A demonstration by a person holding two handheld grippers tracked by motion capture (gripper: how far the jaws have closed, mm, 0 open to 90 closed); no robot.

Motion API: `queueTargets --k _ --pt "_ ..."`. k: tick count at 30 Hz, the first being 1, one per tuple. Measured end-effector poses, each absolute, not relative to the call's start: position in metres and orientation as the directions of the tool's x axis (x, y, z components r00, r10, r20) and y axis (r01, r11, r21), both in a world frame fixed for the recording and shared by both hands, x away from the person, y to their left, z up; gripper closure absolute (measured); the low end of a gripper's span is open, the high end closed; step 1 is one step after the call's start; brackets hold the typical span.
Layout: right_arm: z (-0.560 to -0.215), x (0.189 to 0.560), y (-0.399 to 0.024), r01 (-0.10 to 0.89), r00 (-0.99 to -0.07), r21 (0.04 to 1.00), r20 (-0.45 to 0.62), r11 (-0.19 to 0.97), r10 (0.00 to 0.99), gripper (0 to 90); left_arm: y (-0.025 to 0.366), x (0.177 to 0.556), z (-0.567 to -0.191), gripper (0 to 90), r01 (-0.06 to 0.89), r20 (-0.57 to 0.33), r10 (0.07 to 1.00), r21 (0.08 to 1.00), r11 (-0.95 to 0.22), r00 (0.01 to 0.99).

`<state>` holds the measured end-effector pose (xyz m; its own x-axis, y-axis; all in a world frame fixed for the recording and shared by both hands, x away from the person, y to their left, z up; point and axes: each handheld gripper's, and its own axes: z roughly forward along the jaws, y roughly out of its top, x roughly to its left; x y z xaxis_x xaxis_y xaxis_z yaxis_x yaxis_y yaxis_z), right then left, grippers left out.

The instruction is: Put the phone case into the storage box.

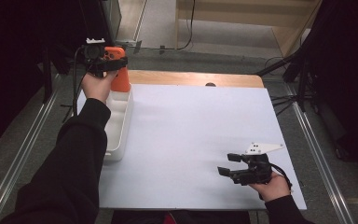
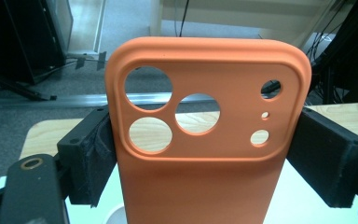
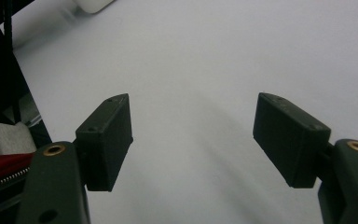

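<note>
In the left gripper view we see the jaws of the left gripper (image 2: 205, 154) pressed against the two long edges of an orange phone case (image 2: 205, 154); each black pad touches a side of the case, so the jaws are clamped on it. We hold the case upright with its camera end at the top. Three large round openings and three smaller holes pierce that end, and through them we see the wooden edge of the bench (image 2: 335, 114) and the floor beyond.

In the high view our left gripper (image 1: 103, 58) holds the phone case (image 1: 120, 77) above the far end of a white tray (image 1: 119, 126). We take the tray as our landmark: it lies along the left edge of the white sheet covering the bench (image 1: 196, 140), its long side running away from us. The lower end of the case hangs just over the tray's far end; we cannot tell whether it touches the tray.

Our right gripper (image 1: 230, 164) lies well apart from the tray, near the right front corner of the bench, its jaws pointing back toward the tray. In the right gripper view its jaws (image 3: 193, 140) stand apart, with bare white sheet between them, gripping nothing. The grey three-cornered plate (image 1: 261, 148) sits on top of it.
</note>
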<state>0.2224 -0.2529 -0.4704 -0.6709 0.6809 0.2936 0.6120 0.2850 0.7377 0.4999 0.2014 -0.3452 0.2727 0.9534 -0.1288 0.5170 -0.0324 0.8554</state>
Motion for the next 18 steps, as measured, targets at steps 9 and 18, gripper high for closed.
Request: queueTargets --k 9,18 --pt "-0.471 0.224 -0.252 0.611 -0.672 0.737 0.292 0.288 0.680 27.2 0.204 0.501 -0.360 15.4 0.529 -0.132 0.956 0.848 -0.027 0.262" --pt "-0.471 0.224 -0.252 0.612 -0.672 0.736 0.292 0.289 0.680 27.2 0.206 0.501 -0.371 15.4 0.540 -0.129 0.959 0.841 -0.029 0.252"
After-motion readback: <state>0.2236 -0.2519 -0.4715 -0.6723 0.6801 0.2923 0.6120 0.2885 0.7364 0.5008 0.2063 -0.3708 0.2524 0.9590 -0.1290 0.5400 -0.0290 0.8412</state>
